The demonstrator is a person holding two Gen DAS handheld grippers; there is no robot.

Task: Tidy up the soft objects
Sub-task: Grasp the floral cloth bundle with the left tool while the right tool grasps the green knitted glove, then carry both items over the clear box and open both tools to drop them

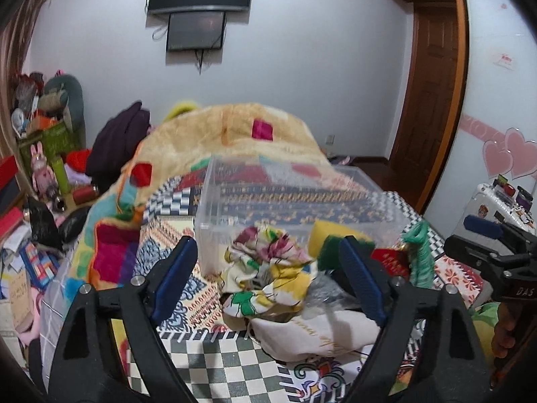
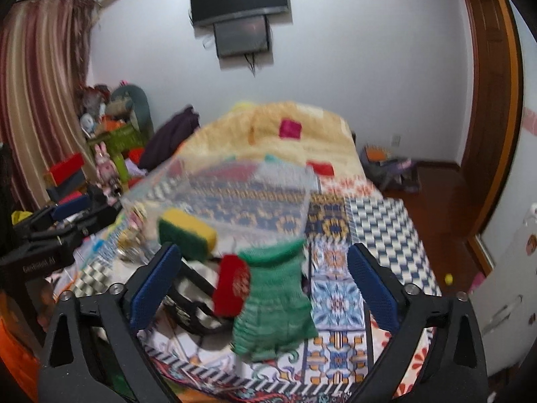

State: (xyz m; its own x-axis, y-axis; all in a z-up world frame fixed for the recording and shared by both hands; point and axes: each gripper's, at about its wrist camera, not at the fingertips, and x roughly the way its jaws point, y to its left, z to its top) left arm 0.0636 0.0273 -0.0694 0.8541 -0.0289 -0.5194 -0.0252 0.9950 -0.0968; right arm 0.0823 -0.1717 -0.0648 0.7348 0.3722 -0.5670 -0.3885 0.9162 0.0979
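My left gripper (image 1: pixel 268 248) stands open over the patterned bed. A crumpled floral cloth (image 1: pixel 268 268) lies between its blue pads without touching them. Behind it stands a clear plastic bin (image 1: pixel 302 194), with a yellow and green sponge (image 1: pixel 332 235) at its front. My right gripper (image 2: pixel 265 252) is also open. A green knitted piece (image 2: pixel 275 302) with a red pouch (image 2: pixel 231 285) beside it lies between its fingers, apart from both pads. The sponge (image 2: pixel 188 231) and the bin (image 2: pixel 235 194) lie beyond.
A white cloth bag (image 1: pixel 319 332) and a black strap (image 2: pixel 191 309) lie near the pile. A beige blanket (image 1: pixel 235 127) is heaped at the bed's far end. Clutter fills the floor at left (image 1: pixel 40 174). A wooden door (image 1: pixel 433 100) is at right.
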